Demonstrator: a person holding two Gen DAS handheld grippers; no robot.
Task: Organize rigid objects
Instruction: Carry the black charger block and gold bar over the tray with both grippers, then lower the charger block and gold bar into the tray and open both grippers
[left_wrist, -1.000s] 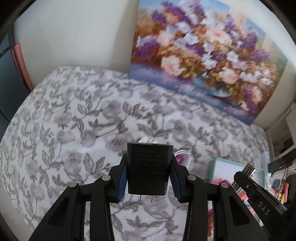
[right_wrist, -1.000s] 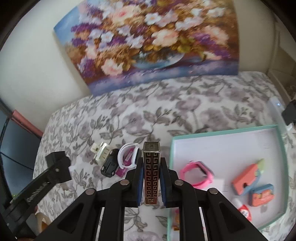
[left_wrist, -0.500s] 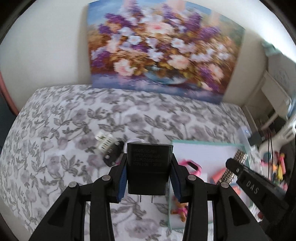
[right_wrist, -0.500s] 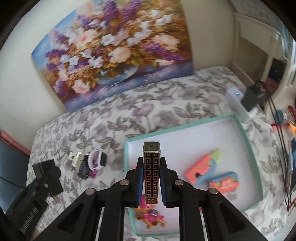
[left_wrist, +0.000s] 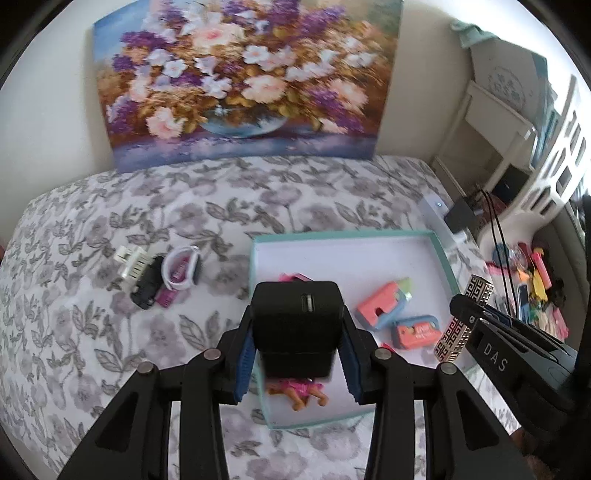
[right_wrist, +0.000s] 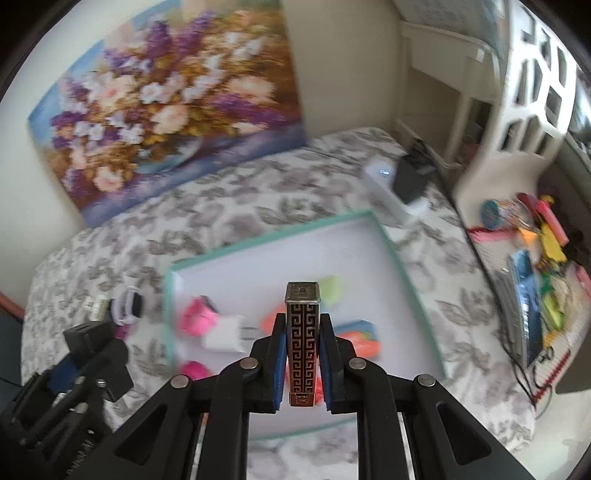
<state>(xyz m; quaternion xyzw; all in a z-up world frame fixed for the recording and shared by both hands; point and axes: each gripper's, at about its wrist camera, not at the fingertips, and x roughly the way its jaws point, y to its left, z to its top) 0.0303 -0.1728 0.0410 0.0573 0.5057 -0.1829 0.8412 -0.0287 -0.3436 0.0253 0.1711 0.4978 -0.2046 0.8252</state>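
L gripper (left_wrist: 295, 343) is clamped on a black charger (left_wrist: 295, 325), blue pads pressing its two side faces, USB port facing up and away. It hangs over the near-left part of the teal tray (left_wrist: 441, 254) on the bed (left_wrist: 110, 206). R gripper (right_wrist: 303, 354) is closed tight on a gold-and-black patterned lighter (right_wrist: 302, 343), held upright by its narrow sides, w/ the tray's white floor below it.

Handling, as a guess: charger is a stiff plastic block, light-ish, smooth sides, so the flat-face pinch near mid-body looks right; prongs shouldn't take load. Lighter looks metal, slick and top-heavy when upright; grip is low-to-mid, could pivot if it knocks something. Both are rigid, no crush risk.

Already in tray: pink watch (right_wrist: 197, 319), white plug (right_wrist: 227, 334), coral-blue cutters (left_wrist: 384, 304), small doll (left_wrist: 301, 393). Left out on the bed: white adapter (left_wrist: 131, 262), black toy car (left_wrist: 147, 288), white-purple watch (left_wrist: 181, 271).
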